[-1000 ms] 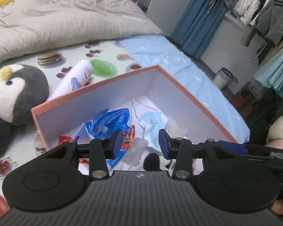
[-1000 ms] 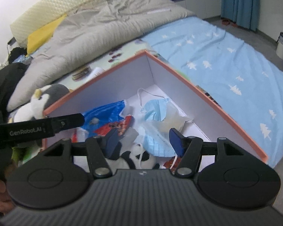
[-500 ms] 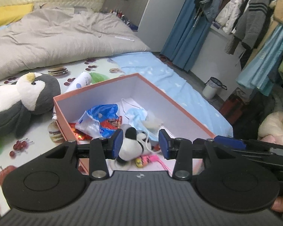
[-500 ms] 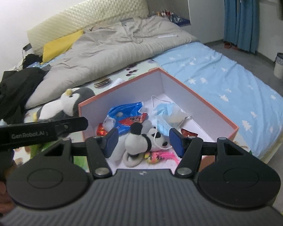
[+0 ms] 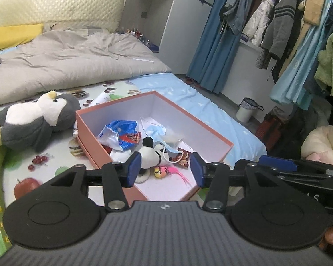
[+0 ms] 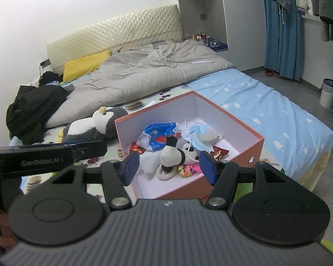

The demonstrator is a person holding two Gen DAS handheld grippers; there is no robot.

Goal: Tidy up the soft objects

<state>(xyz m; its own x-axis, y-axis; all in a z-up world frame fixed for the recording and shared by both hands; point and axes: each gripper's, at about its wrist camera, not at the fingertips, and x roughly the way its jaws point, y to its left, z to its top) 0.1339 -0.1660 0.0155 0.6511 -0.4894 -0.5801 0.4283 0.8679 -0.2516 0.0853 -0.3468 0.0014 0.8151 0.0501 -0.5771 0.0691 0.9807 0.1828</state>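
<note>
Left gripper jaws opening, empty, right gripper parted, empty, above orange box holding panda plush, penguin plush beside, printed bedsheet, hanging clothes.

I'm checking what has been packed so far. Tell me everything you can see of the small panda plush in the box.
The small black-and-white panda plush looks soft and fuzzy. It lies tumbled in the near half of the open salmon-pink cardboard box, a black limb sticking up. A light-blue face mask has an ear loop draped over it; neither gripper touches it.

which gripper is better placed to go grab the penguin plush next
Left, probably. The penguin plush lies outside the orange box, on the left gripper side; its jaws are opening, empty. The right gripper sits farther across.
</note>
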